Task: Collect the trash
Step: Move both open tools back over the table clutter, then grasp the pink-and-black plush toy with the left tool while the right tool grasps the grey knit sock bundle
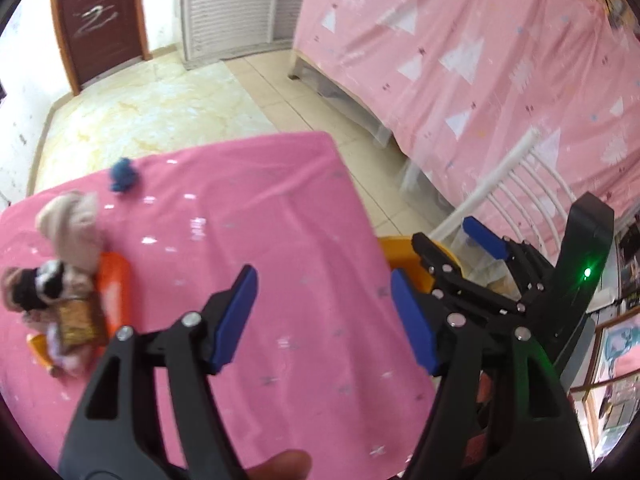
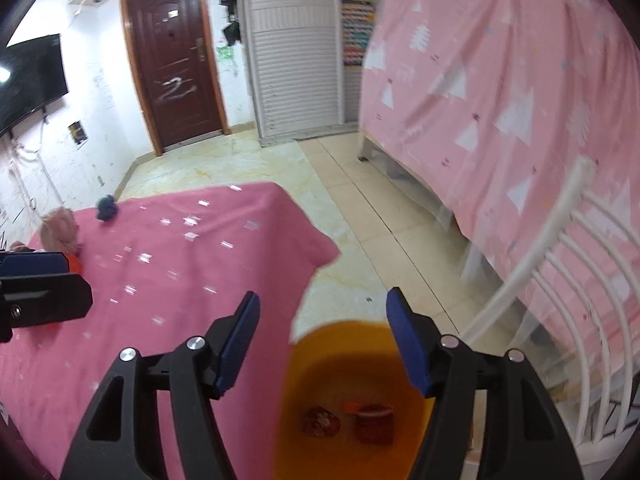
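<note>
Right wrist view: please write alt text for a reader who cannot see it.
The open, empty right gripper hangs above an orange bin that holds a few pieces of trash, beside a table under a pink cloth. On the cloth's far left lie a small blue object and a beige bundle; a white chair stands right.

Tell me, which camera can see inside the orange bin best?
The right wrist view. It looks down into the orange bin, showing trash pieces at its bottom. In the left wrist view only a bit of the bin's rim peeks out behind the right hand-held gripper; its inside is hidden.
</note>
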`<state>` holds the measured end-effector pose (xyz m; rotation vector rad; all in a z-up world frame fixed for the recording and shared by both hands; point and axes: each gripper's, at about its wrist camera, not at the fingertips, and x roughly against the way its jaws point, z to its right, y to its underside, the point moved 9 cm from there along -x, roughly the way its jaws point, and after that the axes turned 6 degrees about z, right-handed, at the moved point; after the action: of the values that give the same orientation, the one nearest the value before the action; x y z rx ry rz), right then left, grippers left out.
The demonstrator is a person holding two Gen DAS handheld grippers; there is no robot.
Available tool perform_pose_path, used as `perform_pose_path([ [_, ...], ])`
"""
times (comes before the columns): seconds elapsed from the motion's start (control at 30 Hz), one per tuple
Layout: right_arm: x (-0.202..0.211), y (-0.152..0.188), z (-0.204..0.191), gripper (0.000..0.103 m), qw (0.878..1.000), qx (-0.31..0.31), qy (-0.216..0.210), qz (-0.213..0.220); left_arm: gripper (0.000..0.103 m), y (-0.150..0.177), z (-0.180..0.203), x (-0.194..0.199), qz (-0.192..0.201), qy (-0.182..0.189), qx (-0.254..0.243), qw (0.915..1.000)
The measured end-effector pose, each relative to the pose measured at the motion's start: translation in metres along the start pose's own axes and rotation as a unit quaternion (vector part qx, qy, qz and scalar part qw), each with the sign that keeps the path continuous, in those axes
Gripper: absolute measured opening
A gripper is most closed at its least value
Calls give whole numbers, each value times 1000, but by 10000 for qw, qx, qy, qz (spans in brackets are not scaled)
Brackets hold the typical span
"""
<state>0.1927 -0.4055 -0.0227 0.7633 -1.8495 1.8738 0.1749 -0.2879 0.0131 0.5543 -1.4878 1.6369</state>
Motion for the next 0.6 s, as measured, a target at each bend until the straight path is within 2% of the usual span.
perform_pose_path([
  [0.27,-4,-30,-77,63,9981,489,-371,73,69,-10,-71,44,290,-271,339,9986],
  [0.47,-7,-33,-134,64,9945,772,-712,32,69,-11,-125,68,443,-539,538,9961],
  [0.6,-10,-35,-175,64,9905,847,-1084,4,69,-9,-164,82,468,-696,643,9944],
])
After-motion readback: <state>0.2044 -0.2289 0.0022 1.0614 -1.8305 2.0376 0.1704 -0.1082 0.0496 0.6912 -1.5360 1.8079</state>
